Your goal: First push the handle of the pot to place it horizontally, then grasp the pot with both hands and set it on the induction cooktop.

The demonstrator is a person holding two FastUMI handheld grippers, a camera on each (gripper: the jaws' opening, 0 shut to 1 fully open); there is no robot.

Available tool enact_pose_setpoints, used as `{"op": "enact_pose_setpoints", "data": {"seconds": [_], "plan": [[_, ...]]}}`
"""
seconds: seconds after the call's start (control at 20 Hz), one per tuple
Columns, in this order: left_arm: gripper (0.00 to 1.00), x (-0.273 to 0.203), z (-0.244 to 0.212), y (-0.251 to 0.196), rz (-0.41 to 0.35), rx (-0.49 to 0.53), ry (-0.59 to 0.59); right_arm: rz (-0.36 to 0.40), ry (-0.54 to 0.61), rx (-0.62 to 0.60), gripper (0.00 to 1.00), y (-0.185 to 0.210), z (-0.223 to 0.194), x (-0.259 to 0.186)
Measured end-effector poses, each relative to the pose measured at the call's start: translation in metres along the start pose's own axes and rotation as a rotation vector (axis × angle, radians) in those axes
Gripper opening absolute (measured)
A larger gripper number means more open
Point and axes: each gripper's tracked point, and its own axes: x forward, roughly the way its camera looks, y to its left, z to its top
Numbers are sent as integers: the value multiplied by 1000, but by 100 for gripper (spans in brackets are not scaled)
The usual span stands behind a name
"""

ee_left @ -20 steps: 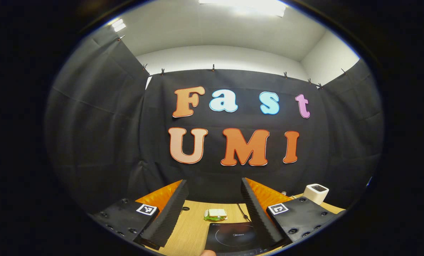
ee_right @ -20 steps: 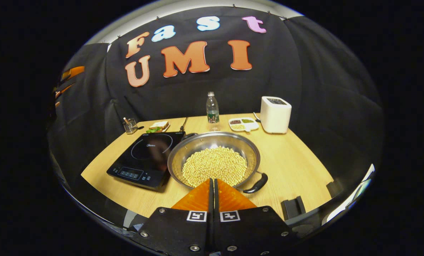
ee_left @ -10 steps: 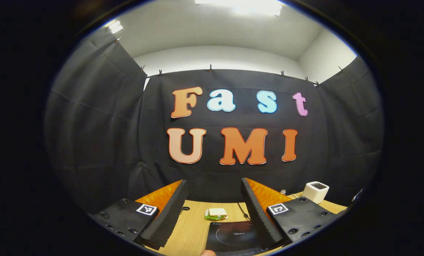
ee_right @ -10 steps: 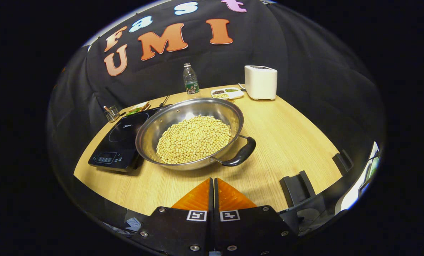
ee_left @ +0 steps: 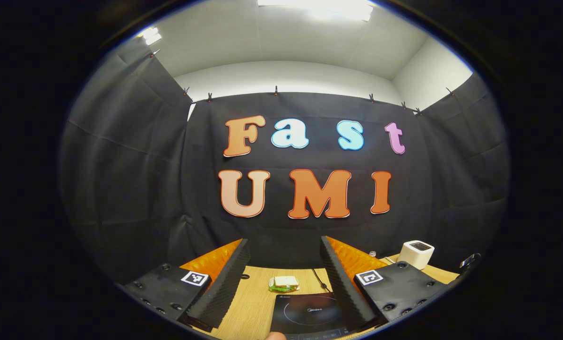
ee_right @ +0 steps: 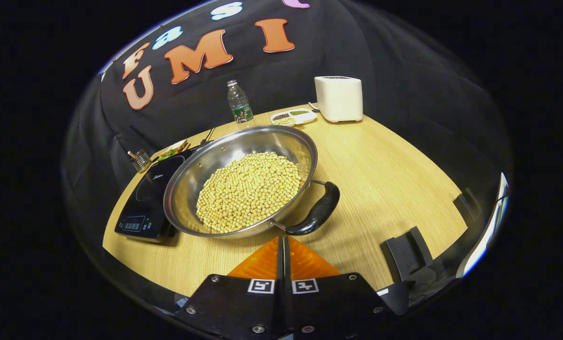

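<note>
Steel pot of beans beside the induction cooktop, on the wooden table.

The wide, shallow stainless-steel pot (ee_right: pixel 243 156) stood upright on the table, holding a heap of pale yellow round beans (ee_right: pixel 249 190). Its curved black loop handle (ee_right: pixel 318 212) projected from the near right rim, set at a slant rather than level across the right gripper view. The flat black glass induction cooktop (ee_right: pixel 144 198) (ee_left: pixel 310 314) lay just to the pot's left, bearing a ring marking and a control panel at its near edge; the pot's rim overlapped its right edge in the picture.
</note>
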Motion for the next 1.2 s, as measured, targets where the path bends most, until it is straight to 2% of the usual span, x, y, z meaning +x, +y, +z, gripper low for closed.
{"op": "enact_pose_setpoints", "data": {"seconds": [0.85, 1.2], "plan": [[99, 11, -18, 21, 26, -6, 31, -29, 26, 173, 0, -27, 30, 28], [99, 18, -26, 22, 33, -20, 41, -52, 41, 201, 0, -46, 48, 51]]}}
